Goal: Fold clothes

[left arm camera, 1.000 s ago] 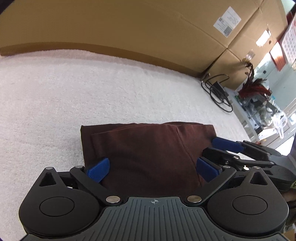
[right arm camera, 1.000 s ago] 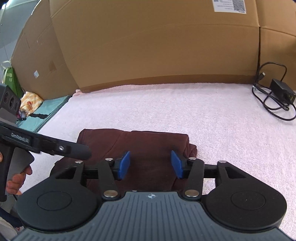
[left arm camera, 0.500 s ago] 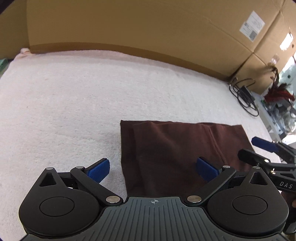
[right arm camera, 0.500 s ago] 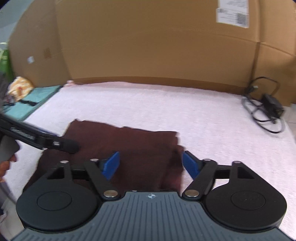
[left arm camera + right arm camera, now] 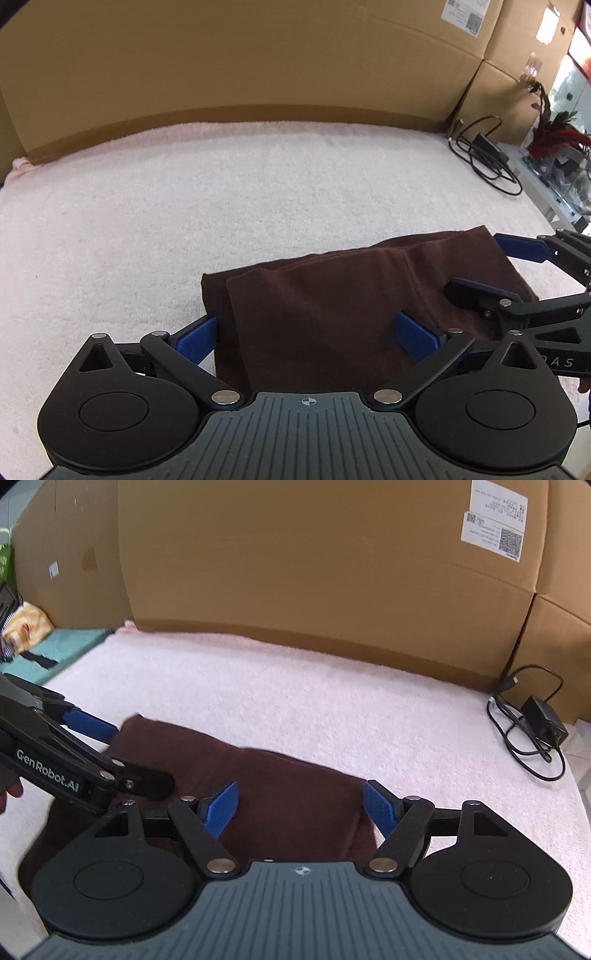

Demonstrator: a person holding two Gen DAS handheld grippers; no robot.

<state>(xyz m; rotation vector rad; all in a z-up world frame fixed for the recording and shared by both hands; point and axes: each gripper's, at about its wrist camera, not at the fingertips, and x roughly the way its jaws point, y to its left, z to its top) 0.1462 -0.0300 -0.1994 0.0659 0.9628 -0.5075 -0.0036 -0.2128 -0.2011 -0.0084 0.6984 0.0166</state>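
Observation:
A dark brown garment [image 5: 332,314] lies folded into a rectangle on the pale towel [image 5: 221,203]. My left gripper [image 5: 306,334] hovers open over its left end. One blue pad [image 5: 197,338] is past the cloth's edge over the towel, and the other is above the fabric. My right gripper [image 5: 301,806] stands open over the garment [image 5: 295,775] at its right end, with nothing pinched between the pads. Each wrist view shows the other tool: the right gripper [image 5: 491,269] at the cloth's far right, the left gripper [image 5: 125,753] at its left.
Tall cardboard boxes [image 5: 314,572] wall off the back of the towel. A black power adapter with coiled cable [image 5: 543,723] lies at the right edge. A teal cloth [image 5: 66,650] sits off to the left, and cluttered shelves with red feathers [image 5: 554,136] to the far right.
The right gripper's jaws have spread wider over the cloth. The left gripper swung off to the left and came back over the garment's left edge. The garment stays flat.

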